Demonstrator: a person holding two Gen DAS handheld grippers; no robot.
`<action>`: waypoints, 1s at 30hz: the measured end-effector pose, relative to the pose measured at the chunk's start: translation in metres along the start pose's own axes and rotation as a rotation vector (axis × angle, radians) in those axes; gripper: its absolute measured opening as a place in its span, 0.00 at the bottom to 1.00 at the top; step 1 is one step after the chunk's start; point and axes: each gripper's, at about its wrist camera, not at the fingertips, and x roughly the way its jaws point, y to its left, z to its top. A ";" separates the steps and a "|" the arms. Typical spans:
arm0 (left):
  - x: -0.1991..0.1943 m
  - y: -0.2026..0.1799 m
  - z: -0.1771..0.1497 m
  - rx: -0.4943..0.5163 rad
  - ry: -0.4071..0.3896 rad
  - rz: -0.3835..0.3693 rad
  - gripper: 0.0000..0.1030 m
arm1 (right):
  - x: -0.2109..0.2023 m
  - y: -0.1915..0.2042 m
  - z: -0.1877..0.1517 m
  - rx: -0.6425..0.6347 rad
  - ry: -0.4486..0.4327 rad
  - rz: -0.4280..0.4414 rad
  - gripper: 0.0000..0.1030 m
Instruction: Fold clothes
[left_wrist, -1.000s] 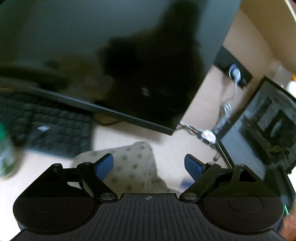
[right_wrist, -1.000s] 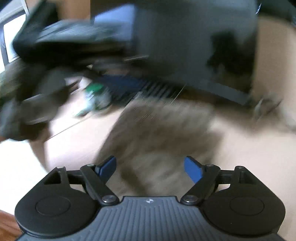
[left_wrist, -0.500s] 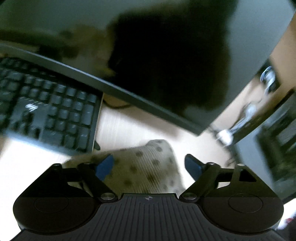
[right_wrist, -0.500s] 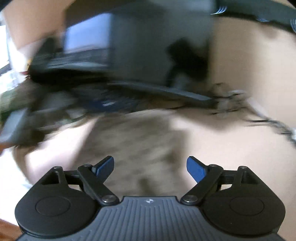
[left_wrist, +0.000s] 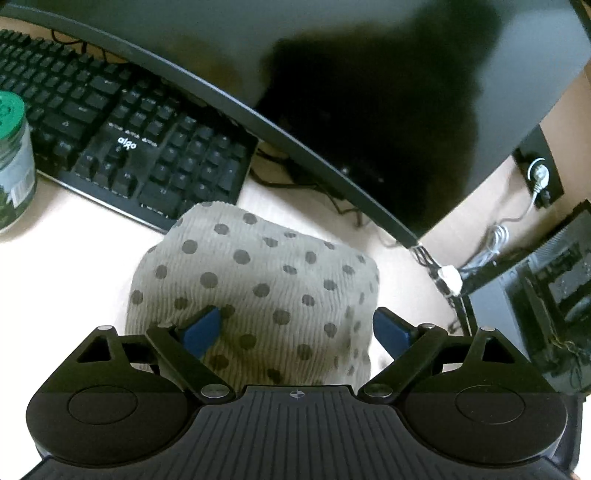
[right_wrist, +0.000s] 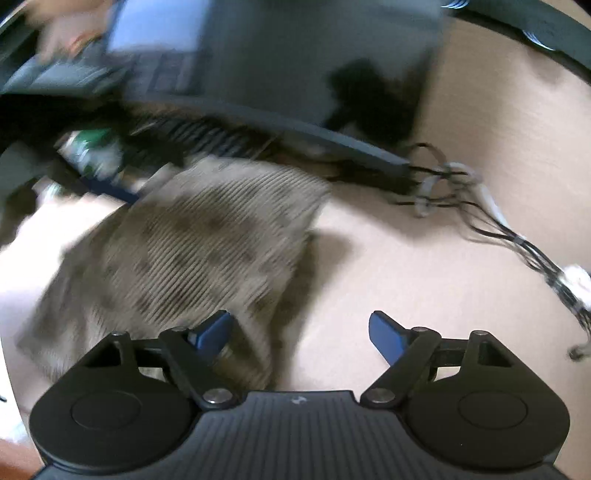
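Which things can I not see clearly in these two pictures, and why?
- Near part of the dotted garment, left wrist view: hidden under the left hand-held gripper, so its whole shape is unknown.
- Jar with green lid, left wrist view: cut off by the left edge.
- Garment's dots, keyboard and monitor, right wrist view: smeared by motion blur.
- Keyboard's key labels, left wrist view: too small.

- The left wrist camera sits just behind its blue fingers, angled down, close over the spotted garment on the tabletop, facing the keyboard and monitor.
- The right wrist camera looks down likewise, near the garment's right edge; the picture is blurred.
- Both views share garment, tabletop, monitor and the cable bundle.
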 end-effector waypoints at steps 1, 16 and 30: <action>-0.007 -0.003 -0.004 0.024 0.000 -0.006 0.90 | -0.001 -0.010 0.009 0.060 -0.015 0.011 0.83; -0.026 -0.008 -0.030 0.153 0.086 -0.100 0.91 | 0.050 -0.006 0.030 0.074 0.004 -0.156 0.83; 0.024 0.000 -0.004 0.183 0.136 -0.113 0.91 | 0.007 0.073 -0.033 0.002 0.076 -0.183 0.91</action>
